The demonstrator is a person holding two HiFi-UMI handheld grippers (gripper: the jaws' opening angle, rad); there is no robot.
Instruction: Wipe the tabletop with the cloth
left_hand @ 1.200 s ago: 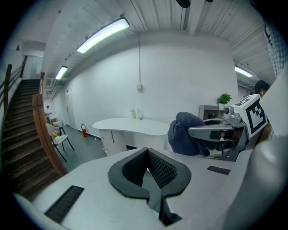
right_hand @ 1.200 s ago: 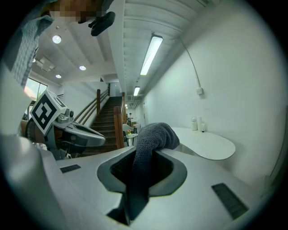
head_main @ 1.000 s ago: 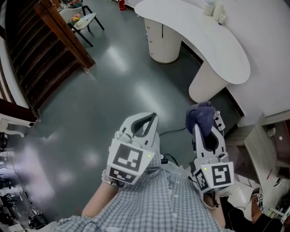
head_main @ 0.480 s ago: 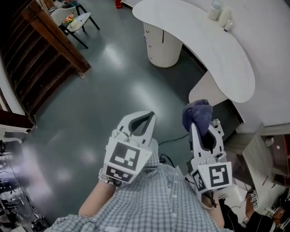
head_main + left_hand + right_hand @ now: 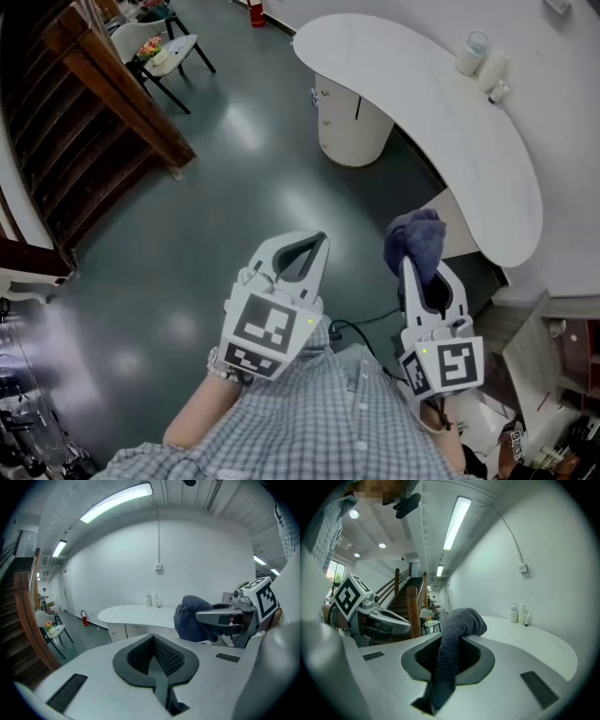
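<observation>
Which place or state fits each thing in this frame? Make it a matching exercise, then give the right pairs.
Things:
1. dark grey terry cloth
2. left tool
3. white curved tabletop
4. white bottles

Places or states:
A. shut, nothing in it
B. standing at the tabletop's far edge
C. clamped in the right tool
D. ahead of both tools

Pairs: 1-C, 2-A, 3-D, 4-B
</observation>
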